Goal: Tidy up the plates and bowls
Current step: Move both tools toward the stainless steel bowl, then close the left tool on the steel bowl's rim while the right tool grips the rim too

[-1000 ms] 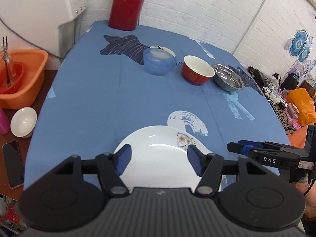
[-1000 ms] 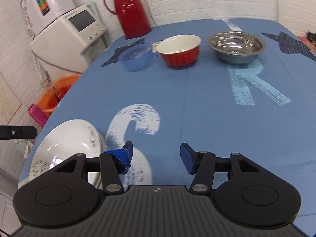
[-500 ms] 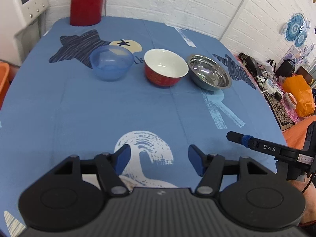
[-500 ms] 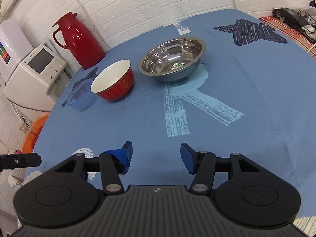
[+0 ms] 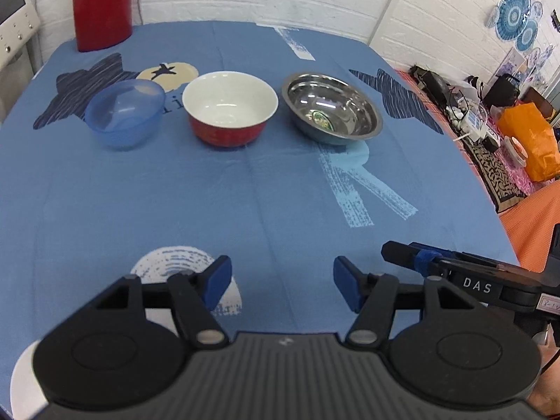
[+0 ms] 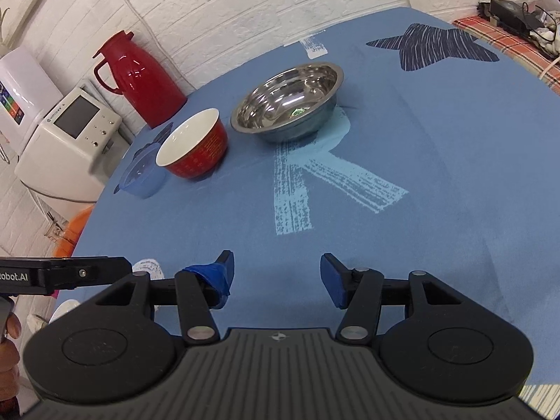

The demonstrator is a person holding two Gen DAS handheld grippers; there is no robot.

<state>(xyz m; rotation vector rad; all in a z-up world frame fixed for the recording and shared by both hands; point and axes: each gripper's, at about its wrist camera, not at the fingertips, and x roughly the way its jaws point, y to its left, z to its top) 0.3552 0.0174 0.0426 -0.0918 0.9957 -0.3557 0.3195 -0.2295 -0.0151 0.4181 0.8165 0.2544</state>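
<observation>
Three bowls stand in a row on the blue tablecloth: a blue plastic bowl (image 5: 124, 115), a red bowl (image 5: 229, 108) with a white inside, and a steel bowl (image 5: 332, 110). My left gripper (image 5: 281, 285) hangs open and empty over the cloth, well short of them. A sliver of the white plate (image 5: 22, 383) shows under its body at lower left. In the right wrist view the steel bowl (image 6: 290, 105) is nearest, then the red bowl (image 6: 194, 150) and blue bowl (image 6: 143, 175). My right gripper (image 6: 276, 276) is open and empty, beside the left one.
A red thermos (image 5: 101, 3) stands at the table's far left corner. A white appliance (image 6: 70, 140) and an orange basin (image 6: 75, 231) sit off the left edge. An orange bag (image 5: 528, 140) and clutter lie beyond the right edge.
Both cameras have swung from the white plate toward the bowls, which now look closer. The plate has slipped almost out of view under my left gripper. Both grippers stayed open.
</observation>
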